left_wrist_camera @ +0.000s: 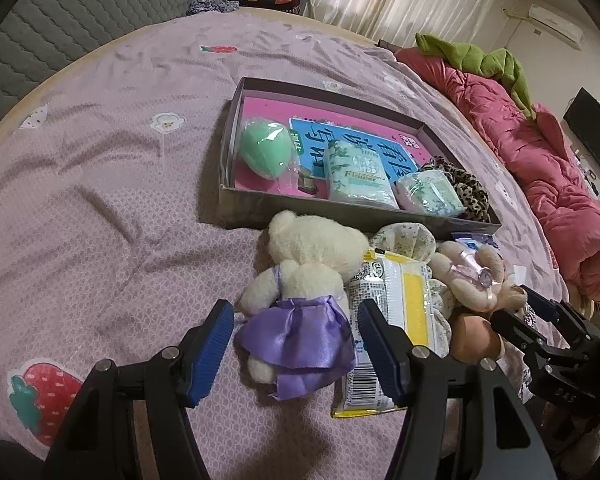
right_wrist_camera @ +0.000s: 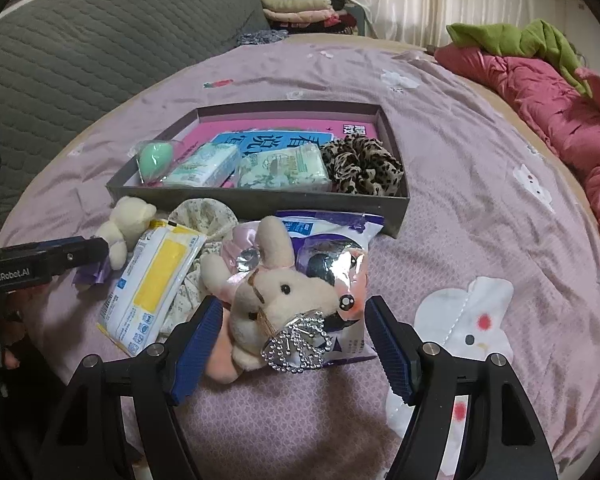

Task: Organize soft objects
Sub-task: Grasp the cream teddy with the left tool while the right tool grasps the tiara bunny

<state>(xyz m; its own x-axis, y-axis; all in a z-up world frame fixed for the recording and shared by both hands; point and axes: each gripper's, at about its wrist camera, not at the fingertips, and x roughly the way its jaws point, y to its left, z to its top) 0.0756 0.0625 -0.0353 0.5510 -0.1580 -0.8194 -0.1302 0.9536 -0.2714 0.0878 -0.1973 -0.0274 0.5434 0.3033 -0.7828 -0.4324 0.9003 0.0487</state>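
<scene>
A cream teddy bear in a purple satin dress (left_wrist_camera: 300,292) lies on the bed between the fingers of my open left gripper (left_wrist_camera: 296,356); it also shows in the right wrist view (right_wrist_camera: 120,224). A beige plush rabbit with a rhinestone bow (right_wrist_camera: 272,300) lies between the fingers of my open right gripper (right_wrist_camera: 292,344); it also shows in the left wrist view (left_wrist_camera: 472,280). Between them lies a yellow-and-white wipes pack (left_wrist_camera: 384,320) (right_wrist_camera: 152,284) on a floral scrunchie (right_wrist_camera: 204,220). A purple snack bag (right_wrist_camera: 332,248) lies under the rabbit.
A shallow grey box (left_wrist_camera: 340,212) (right_wrist_camera: 260,200) behind the toys holds a green sponge egg (left_wrist_camera: 266,152), two tissue packs (left_wrist_camera: 356,176) and a leopard scrunchie (right_wrist_camera: 360,164). A pink quilt (left_wrist_camera: 540,168) lies at right, a grey headboard (right_wrist_camera: 80,60) at left.
</scene>
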